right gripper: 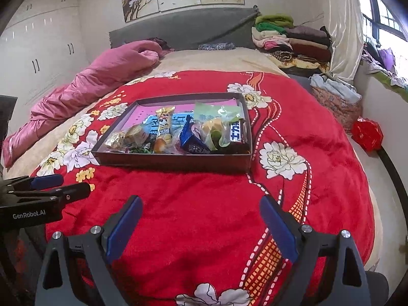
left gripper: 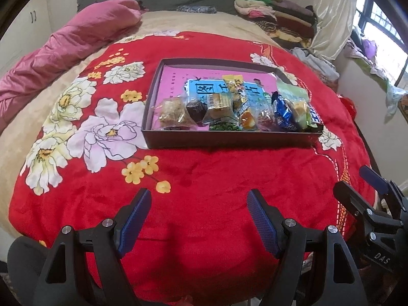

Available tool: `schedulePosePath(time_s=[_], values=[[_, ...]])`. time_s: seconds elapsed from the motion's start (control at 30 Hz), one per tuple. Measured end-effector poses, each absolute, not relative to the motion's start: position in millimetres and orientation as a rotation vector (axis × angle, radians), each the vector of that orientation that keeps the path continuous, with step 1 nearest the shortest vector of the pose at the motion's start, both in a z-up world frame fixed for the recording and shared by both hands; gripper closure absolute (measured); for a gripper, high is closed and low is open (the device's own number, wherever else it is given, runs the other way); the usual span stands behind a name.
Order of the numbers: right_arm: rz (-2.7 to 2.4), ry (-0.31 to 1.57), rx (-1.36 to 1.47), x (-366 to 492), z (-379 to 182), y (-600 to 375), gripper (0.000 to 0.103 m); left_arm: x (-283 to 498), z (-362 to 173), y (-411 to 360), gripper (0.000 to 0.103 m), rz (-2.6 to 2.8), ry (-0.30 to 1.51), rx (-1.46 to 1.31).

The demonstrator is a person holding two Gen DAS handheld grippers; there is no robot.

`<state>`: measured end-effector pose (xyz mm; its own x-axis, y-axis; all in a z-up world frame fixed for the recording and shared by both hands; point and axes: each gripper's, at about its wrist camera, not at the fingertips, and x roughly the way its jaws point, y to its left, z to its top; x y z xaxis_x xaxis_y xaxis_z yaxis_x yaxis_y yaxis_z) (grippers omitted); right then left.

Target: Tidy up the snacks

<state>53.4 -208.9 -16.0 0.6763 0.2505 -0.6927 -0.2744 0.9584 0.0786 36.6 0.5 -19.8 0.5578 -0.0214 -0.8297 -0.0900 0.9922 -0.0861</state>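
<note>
Snacks (left gripper: 229,107) are seen gathered along the near wall of the box (left gripper: 229,140) on the bed (left gripper: 204,178). Left tool (left gripper: 199,216) and right tool (right gripper: 201,224) are held wide apart, empty, short of the box. Sorting either pending or finished; undecided.

Snacks (left gripper: 224,109) in tray (left gripper: 229,140) on blanket (left gripper: 204,178), folded clothes (left gripper: 275,12) behind, perhaps on bed
</note>
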Motion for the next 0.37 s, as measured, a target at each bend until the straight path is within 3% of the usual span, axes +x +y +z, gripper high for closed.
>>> schedulePosePath(time_s=[0.37], values=[[0.164,0.837,0.006,104,-35,-237,0.003,75,-28,50,0.022,0.185,0.935,-0.095]])
